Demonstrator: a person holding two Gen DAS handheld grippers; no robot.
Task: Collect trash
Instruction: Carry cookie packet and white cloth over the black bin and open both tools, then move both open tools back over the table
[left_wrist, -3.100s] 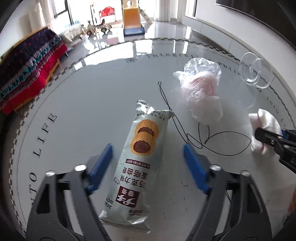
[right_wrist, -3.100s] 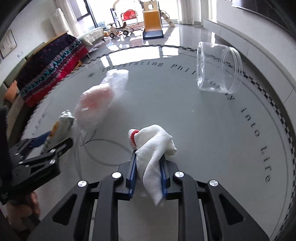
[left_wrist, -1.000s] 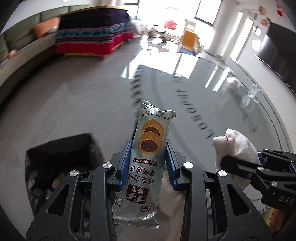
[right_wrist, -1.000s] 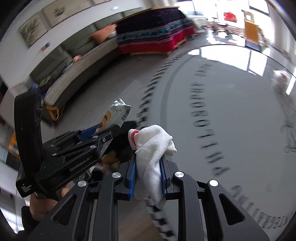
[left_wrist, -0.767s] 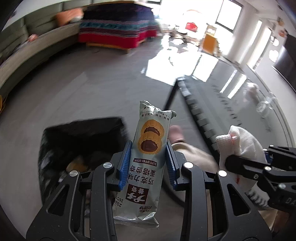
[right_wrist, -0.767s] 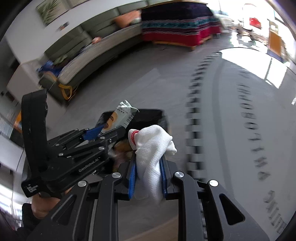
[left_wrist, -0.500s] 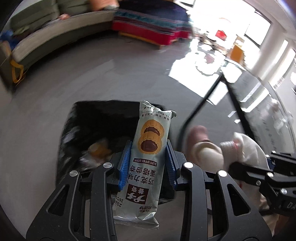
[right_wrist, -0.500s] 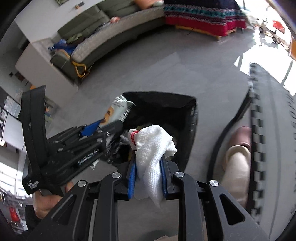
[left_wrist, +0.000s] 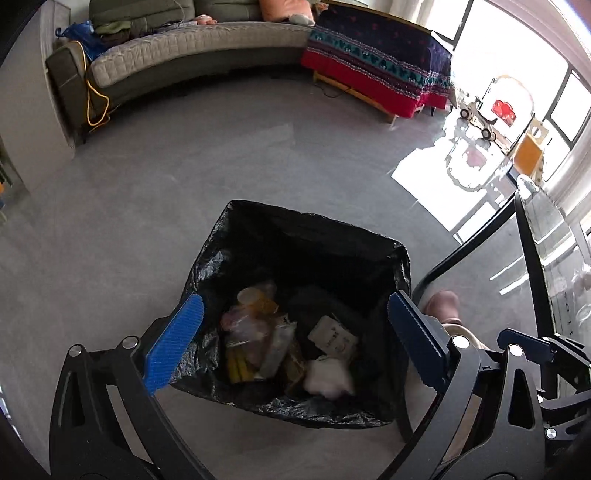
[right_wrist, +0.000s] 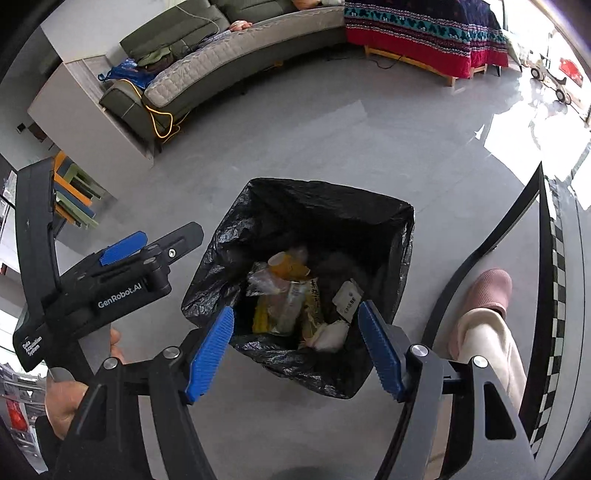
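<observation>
We had both claws, left claw (left_wrist: 291, 339) and right claw (right_wrist: 295, 347), just opened, nothing between them; biscuit wrapper (left_wrist: 275, 350) and white cloth (left_wrist: 327, 380) lay inside the black bin bag (left_wrist: 295, 236) on the floor. This load looked done.

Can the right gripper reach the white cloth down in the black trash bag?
Probably yes. The right gripper hangs open right above the black trash bag, whose mouth gapes wide. The white cloth lies on top of the other trash, with nothing covering it.
</observation>
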